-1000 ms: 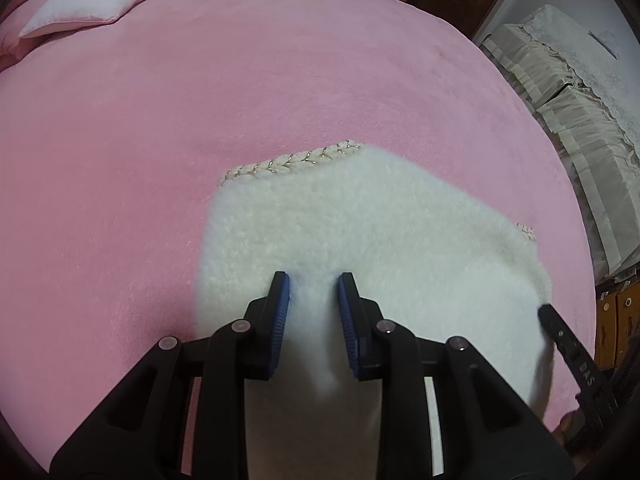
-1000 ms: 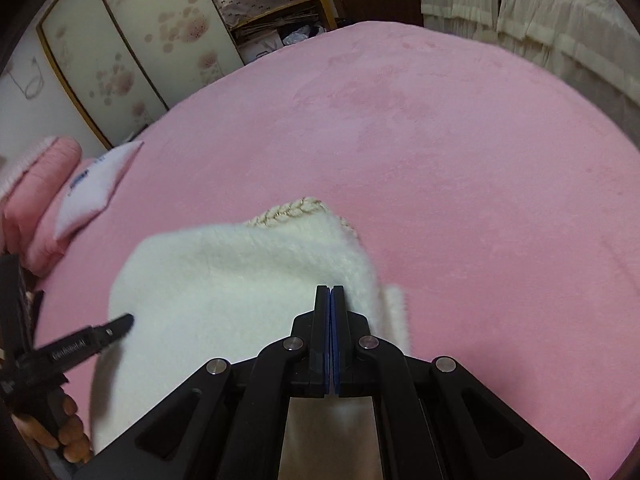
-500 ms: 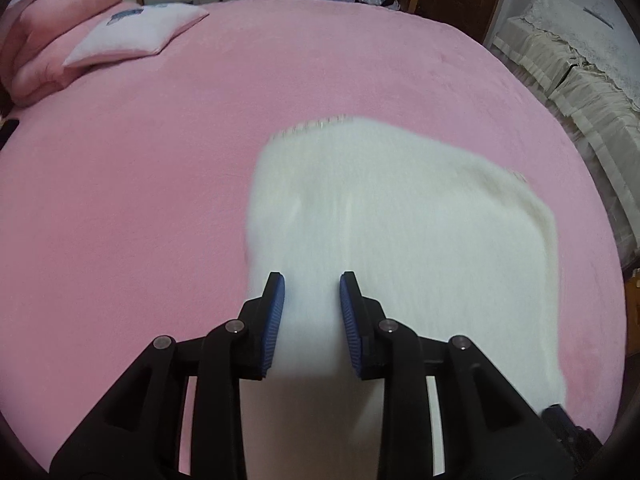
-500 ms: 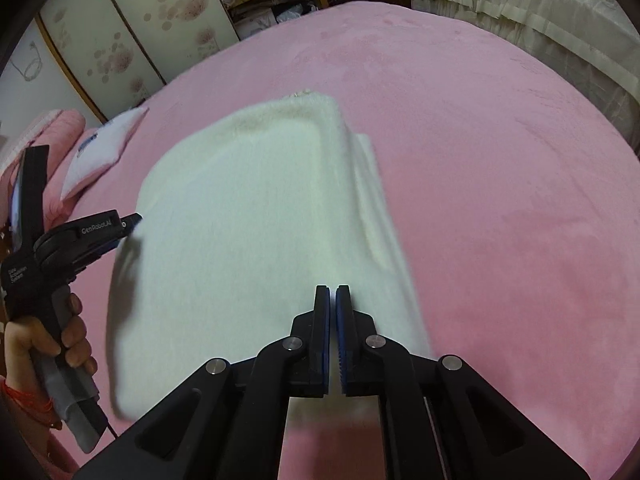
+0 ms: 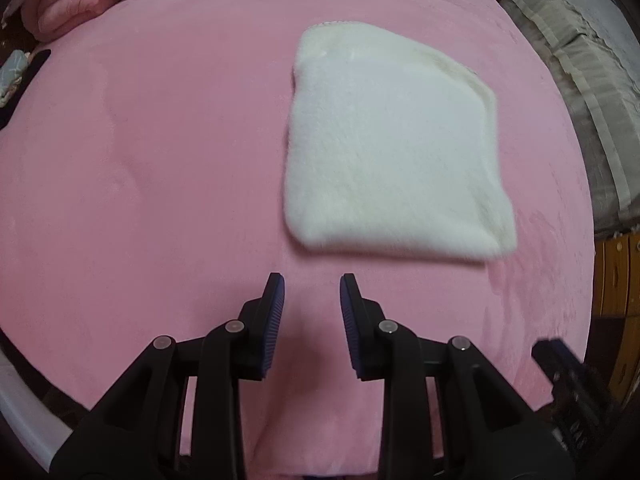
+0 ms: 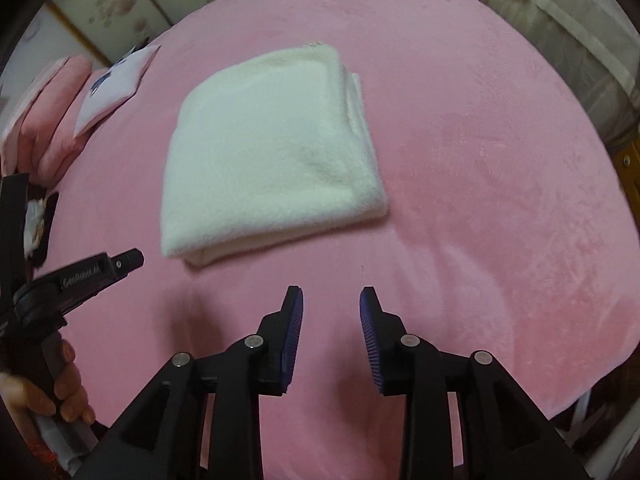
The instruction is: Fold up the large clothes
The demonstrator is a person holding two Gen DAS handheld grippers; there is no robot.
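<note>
In the left wrist view, the left tool [image 5: 312, 280] is seen released, its two blue pads standing apart with only the pink bed cover [image 5: 140, 160] between them, and nothing is grasped. The white fleece garment [image 5: 394, 148] is laid folded into a thick square on the bed cover, beyond the tool and a little to its right, apart from the fingertips. A trimmed edge can be noticed at the far corner of the garment. Pink pillows [image 5: 68, 8] are placed far behind the garment to the left, and beige bedding [image 5: 592, 72] is seen to the right of it, off the bed. In the right wrist view, the right tool [image 6: 332, 294] is also released, the pads well separated and empty, above the bed cover [image 6: 500, 160]. The folded garment [image 6: 272, 152] lies beyond this tool, to the left, with its layered edges shown on the right side. The left tool [image 6: 138, 258] is held by a hand [image 6: 44, 392] near the front left corner of the garment, not touching it.
</note>
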